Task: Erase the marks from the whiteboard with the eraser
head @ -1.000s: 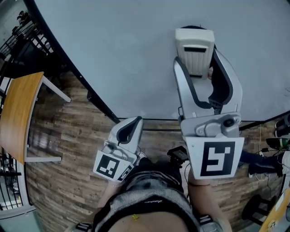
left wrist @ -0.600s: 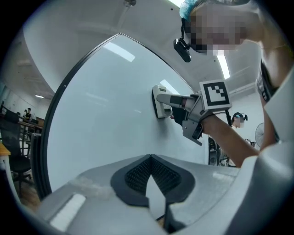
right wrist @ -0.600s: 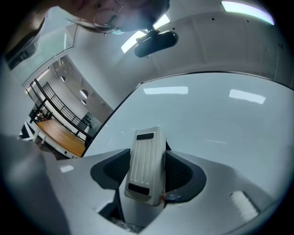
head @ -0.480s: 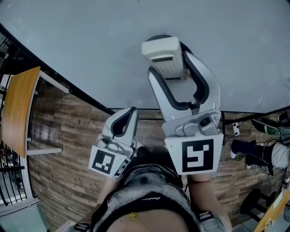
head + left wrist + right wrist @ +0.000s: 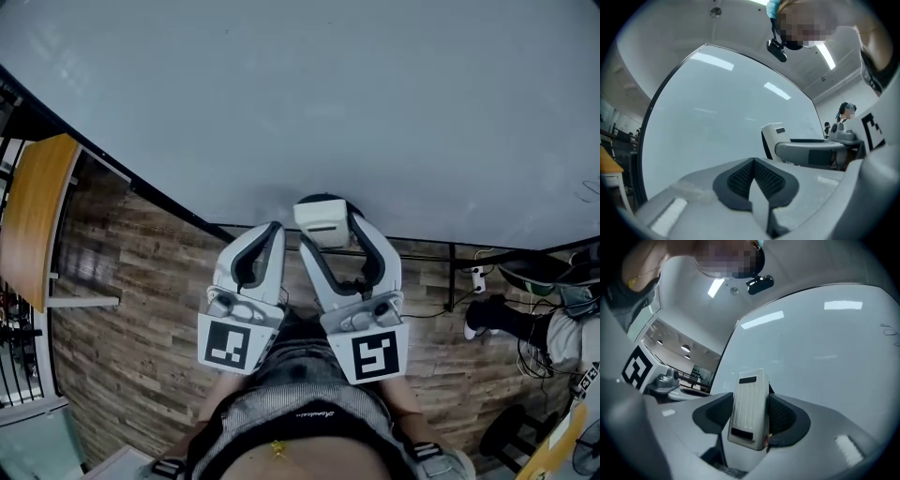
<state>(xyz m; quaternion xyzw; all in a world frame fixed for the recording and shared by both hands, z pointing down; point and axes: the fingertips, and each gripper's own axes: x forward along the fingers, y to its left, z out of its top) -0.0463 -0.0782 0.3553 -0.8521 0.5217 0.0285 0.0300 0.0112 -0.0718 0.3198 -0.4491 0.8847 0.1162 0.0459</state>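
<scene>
Eraser [image 5: 322, 223]: white, clamped upright between the jaws of the right gripper [image 5: 750, 420], with a pad pressed on each side. It sits at the bottom edge of the whiteboard [image 5: 328, 94]. No view confirms whether it touches the surface. Left gripper [image 5: 753, 174]: jaws closed tight on each other, nothing between them. It's held just beside the right one, below the board's lower frame. Faint scribble [image 5: 889, 331] near the board's right edge, well apart from the eraser. Wooden table [image 5: 33, 220] at far left.
</scene>
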